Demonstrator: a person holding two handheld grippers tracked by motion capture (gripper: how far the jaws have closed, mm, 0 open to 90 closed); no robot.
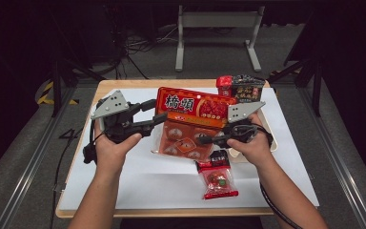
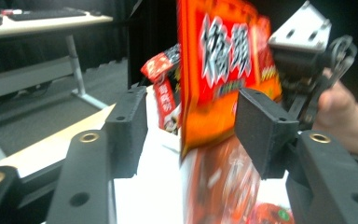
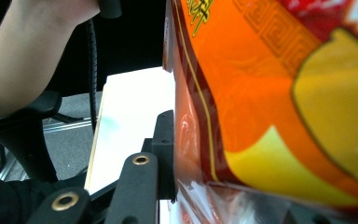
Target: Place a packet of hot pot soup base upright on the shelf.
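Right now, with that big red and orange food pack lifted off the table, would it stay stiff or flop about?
The red and orange pack would probably flop somewhat: its film looks thin and glossy, and its clear lower part hangs down. That sheen suggests it may slip. The right gripper grips one edge while the left gripper stands open around the other, so it could swing.

In the left gripper view we saw the orange noodle pack [image 2: 223, 79] smeared by blur, its top cut off by the edge. In the right gripper view the pack [image 3: 270, 107] hid one of the fingers, and we couldn't read its print
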